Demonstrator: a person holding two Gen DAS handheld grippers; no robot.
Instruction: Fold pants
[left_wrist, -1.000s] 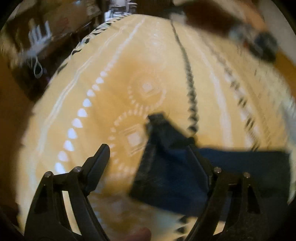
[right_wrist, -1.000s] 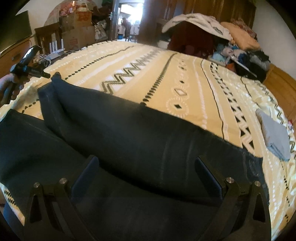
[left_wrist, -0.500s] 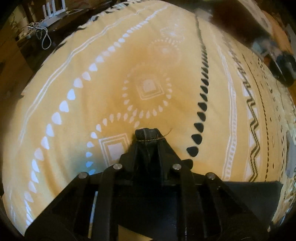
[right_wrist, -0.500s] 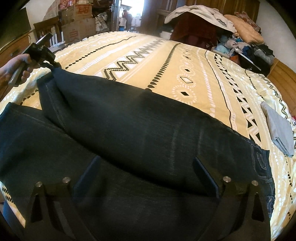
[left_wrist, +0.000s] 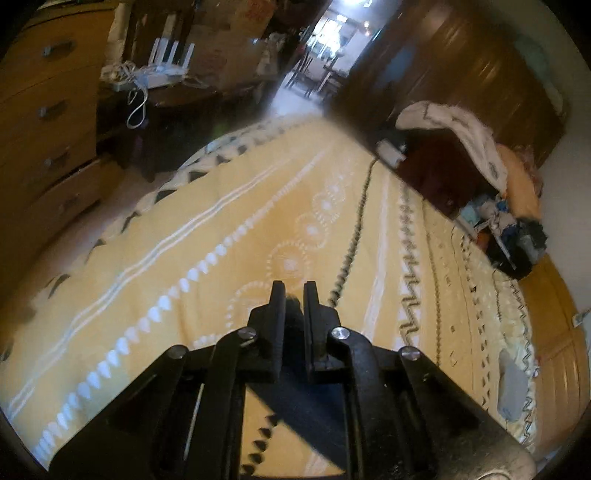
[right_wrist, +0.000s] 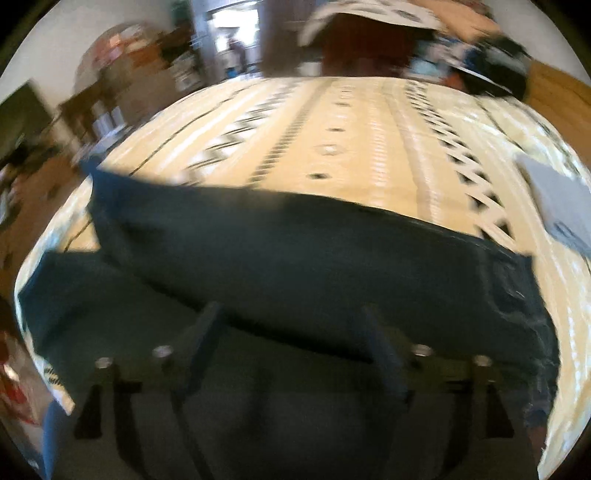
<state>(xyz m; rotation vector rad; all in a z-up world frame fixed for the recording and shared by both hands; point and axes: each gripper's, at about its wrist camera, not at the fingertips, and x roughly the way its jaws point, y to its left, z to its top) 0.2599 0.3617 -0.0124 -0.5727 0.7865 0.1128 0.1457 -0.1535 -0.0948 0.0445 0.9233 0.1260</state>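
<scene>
Covering the bed (left_wrist: 207, 236) is a yellow spread with white dots, black zigzags and diamonds, on which dark pants (right_wrist: 314, 258) are laid flat, one leg raised at its hem, with a grey folded cloth (right_wrist: 557, 203) at the far right. The left hand-held gripper (left_wrist: 294, 291) is closed tight on that hem, while the right hand-held gripper (right_wrist: 291, 317), its jaws just narrowing, is held wide and empty over the pants. A drawer chest (left_wrist: 40, 122), a router (left_wrist: 166, 62), a doorway (left_wrist: 332, 33), a dark wardrobe (left_wrist: 461, 92) and piled clothes (left_wrist: 517, 221) are seen around the bed.
</scene>
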